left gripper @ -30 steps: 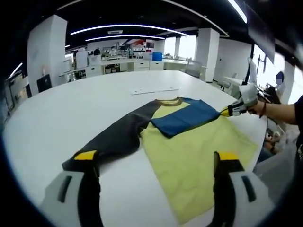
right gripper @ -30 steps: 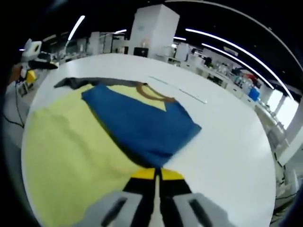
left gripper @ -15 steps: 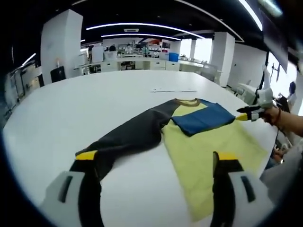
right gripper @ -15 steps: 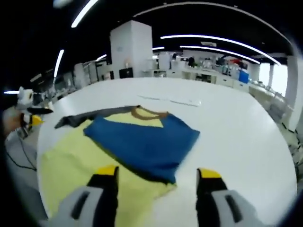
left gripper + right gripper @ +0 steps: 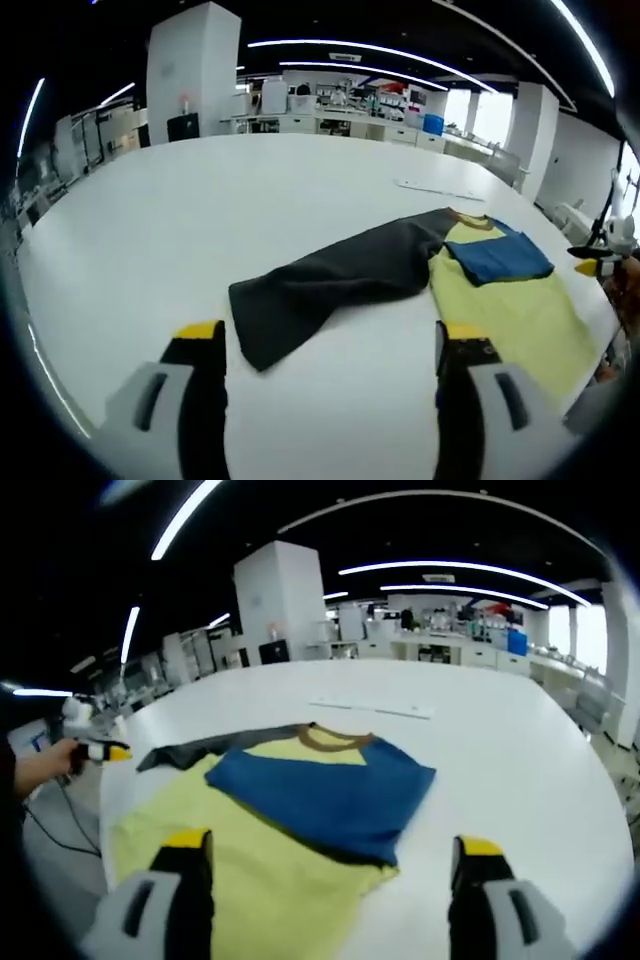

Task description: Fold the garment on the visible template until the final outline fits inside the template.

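Shirt (image 5: pixel 300 810) is laid flat on table (image 5: pixel 200 210), blue sleeve (image 5: pixel 330 790) folded over, dark sleeve (image 5: pixel 330 285) spread out. Both grippers, L (image 5: pixel 325 345) & R (image 5: pixel 330 855), are held above it, jaws spread, nothing gripped.

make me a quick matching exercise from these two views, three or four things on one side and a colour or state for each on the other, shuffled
Things
1. blue sleeve
2. dark grey sleeve
3. shirt body
4. left gripper

Colour or state
A. stretched out flat on the white table
B. pale yellow
C. folded in across the shirt
D. jaws wide apart, holding nothing

Pairs: 1-C, 2-A, 3-B, 4-D
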Demonstrator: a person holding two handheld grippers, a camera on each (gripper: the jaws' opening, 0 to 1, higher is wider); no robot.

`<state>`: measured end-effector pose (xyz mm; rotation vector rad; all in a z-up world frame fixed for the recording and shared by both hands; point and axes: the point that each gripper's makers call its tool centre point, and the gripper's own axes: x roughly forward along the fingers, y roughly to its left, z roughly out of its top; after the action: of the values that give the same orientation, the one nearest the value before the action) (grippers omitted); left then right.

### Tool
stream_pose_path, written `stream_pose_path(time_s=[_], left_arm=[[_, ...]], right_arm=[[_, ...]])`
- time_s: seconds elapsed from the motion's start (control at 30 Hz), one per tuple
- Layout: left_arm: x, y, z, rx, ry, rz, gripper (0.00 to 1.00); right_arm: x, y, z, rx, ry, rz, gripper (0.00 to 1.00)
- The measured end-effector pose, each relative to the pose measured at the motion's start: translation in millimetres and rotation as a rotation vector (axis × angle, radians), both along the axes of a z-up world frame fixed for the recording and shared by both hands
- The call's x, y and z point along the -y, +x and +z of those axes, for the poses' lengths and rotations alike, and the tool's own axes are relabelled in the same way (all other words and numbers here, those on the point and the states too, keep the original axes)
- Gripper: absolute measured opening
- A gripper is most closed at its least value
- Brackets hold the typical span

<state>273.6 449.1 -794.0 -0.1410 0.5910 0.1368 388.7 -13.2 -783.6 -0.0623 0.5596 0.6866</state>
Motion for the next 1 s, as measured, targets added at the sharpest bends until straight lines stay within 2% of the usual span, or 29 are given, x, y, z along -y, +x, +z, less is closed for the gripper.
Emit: stream_pose_path(time_s=[0.07,0.17,0.3,0.4,0.5,0.63,0.73,0.83,0.97,1.0], left_arm=[[-9.1,-0.4,-8.1,-0.013,-0.017,0.038,0.7],[-21.8,-2.3,-17.5,-0.027,-0.007,0.105,0.61],[-32.4,-4.3,-24.6,-0.022,0.008,0.157,0.5],[-42.5,-7.4,-30.7,-0.015,0.014,0.232,0.39],[-44.2,-5.5,-31.8,-0.024,0.04,0.248,0.35],[-46.0,-4.3,-37.5,-0.019,0.033,0.268,0.3],[-46.7,-3.7,-38.7,-0.014,0.036,0.283,0.22],[-47.1,-4.4,-43.9,-0.013,-0.005,0.318,0.18],[-41.6,-9.2,-47.4,-0.034,-0.024,0.341,0.13],[-42.5,-8.6,-44.9,-0.029,-0.009,0.345,0.13]], right_arm=[[-0.5,-5.4,0.9,0.002,-0.009,0.004,1.0],[2.1,-7.8,1.4,0.017,-0.041,0.004,1.0],[3.2,-15.6,5.2,0.015,-0.022,-0.005,0.99],[6.4,-18.2,4.5,0.011,-0.02,-0.01,0.99],[8.9,-23.4,7.8,0.011,-0.007,-0.021,0.99],[13.1,-28.6,11.0,0.019,-0.016,-0.031,0.99],[15.2,-32.2,12.4,0.024,-0.021,-0.035,0.99],[16.7,-37.1,12.7,0.018,-0.013,-0.04,0.99],[18.9,-41.8,12.8,0.015,-0.012,-0.055,0.99],[18.4,-42.0,12.8,0.01,0.002,-0.064,0.99]])
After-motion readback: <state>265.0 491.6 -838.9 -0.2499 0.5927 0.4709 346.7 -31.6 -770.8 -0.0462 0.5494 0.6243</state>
